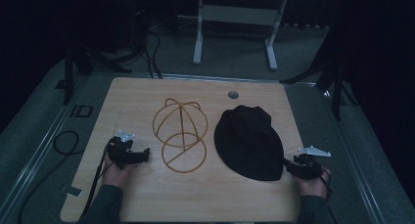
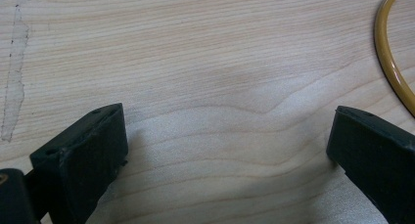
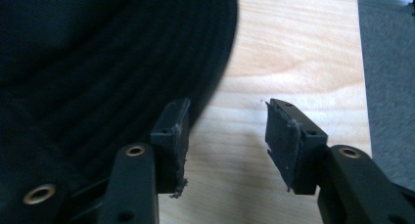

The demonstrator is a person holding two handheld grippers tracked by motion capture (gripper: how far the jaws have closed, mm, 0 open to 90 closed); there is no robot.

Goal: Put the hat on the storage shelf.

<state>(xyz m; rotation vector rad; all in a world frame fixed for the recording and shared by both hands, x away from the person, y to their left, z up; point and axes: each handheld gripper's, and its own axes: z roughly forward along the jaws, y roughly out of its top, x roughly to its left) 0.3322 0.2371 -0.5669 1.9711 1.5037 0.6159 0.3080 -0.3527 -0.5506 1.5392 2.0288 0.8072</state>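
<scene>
Black hat (image 1: 249, 142) brim cut off in right gripper view; right hand-held gripper (image 3: 227, 131) half-open at brim edge, empty. Left hand-held gripper (image 2: 225, 145) wide, bare surface (image 2: 205, 62) between, wire frame (image 1: 180, 135) beside.

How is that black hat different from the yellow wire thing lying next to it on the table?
The black hat is solid dark fabric with a stitched brim; the yellow wire frame is only thin hoops, so the wooden table shows through it. The hat lies on the table's right half, its brim edge beside one jaw of the right gripper; the frame lies left of it, near the left gripper. Both have a rounded dome shape.
</scene>
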